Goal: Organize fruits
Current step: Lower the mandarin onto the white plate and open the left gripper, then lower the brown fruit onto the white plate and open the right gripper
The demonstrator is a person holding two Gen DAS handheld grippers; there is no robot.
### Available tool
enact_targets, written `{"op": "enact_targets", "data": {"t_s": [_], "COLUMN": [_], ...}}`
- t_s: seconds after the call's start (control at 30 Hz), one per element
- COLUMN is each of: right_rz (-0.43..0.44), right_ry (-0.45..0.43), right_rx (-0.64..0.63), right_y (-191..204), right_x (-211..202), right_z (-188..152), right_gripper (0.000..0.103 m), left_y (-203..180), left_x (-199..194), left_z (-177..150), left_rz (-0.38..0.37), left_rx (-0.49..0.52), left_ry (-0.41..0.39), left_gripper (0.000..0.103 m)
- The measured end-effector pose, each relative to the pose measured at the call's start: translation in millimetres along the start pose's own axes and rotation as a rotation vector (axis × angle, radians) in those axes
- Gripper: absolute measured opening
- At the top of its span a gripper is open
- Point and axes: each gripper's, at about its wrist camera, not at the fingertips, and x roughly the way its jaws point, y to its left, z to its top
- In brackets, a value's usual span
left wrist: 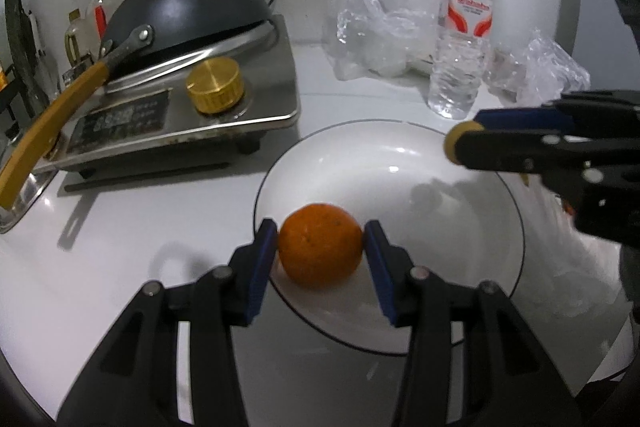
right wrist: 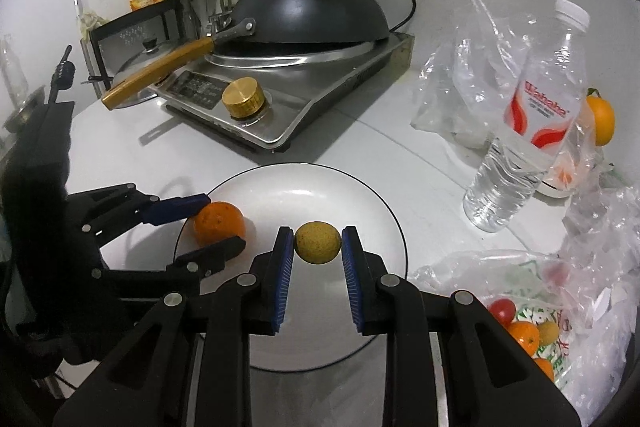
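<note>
The left gripper (left wrist: 320, 247) has its blue fingers (left wrist: 262, 267) set on either side of an orange (left wrist: 320, 250); the pads sit right against the fruit's skin at 9 and 3 o'clock, though whether they press it or only touch is hard to tell. The orange rests on the white plate (left wrist: 400, 163), near the rim at about 8 o'clock in the left wrist view.

The right gripper (right wrist: 317, 243) is clamped on a small yellow-green fruit (right wrist: 317, 242), round and speckled, held between the blue pads over the middle of the plate (right wrist: 360, 195). In the right wrist view the orange (right wrist: 219, 223) lies toward 9 o'clock of that fruit, with the left gripper (right wrist: 224, 225) around it.

The plate sits on a white worktop (right wrist: 400, 147). Beyond it, toward 11 o'clock, a stove (right wrist: 296, 107) with a gold knob (right wrist: 243, 97) carries an upturned black wok (right wrist: 312, 11). Toward 2 o'clock stands a water bottle (right wrist: 528, 123) among crumpled clear bags (right wrist: 472, 67), with another orange (right wrist: 600, 115) behind it. At 4 o'clock a plastic bag (right wrist: 520, 307) holds more fruit: a red one, oranges, a yellowish one.
</note>
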Motion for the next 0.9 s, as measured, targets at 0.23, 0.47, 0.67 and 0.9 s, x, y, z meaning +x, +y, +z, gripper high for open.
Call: {"op": "enact_targets", "data": {"t_s": [0.23, 0.47, 0.67, 0.9], "right_rz": [0.028, 0.047, 0.053, 0.051], "right_ry": [0.021, 0.050, 0.078, 0.091], "right_rx": [0.016, 0.017, 0.046, 0.038], "right_y": [9, 24, 27, 35], "right_x": [21, 49, 67, 75], "right_z": [14, 26, 29, 32], "right_gripper": [0.027, 0.027, 0.027, 0.027], "left_y": [16, 46, 58, 63], "left_x": [-21, -32, -32, -32], "left_z": [6, 0, -8, -15], "left_rz": [-0.019, 0.020, 0.049, 0.060], "left_rx": [-0.047, -0.108, -0.116, -0.129], "left_ry": [-0.090, -0.116, -0.118, -0.115], "left_gripper": [0.065, 0.065, 0.065, 0.065]}}
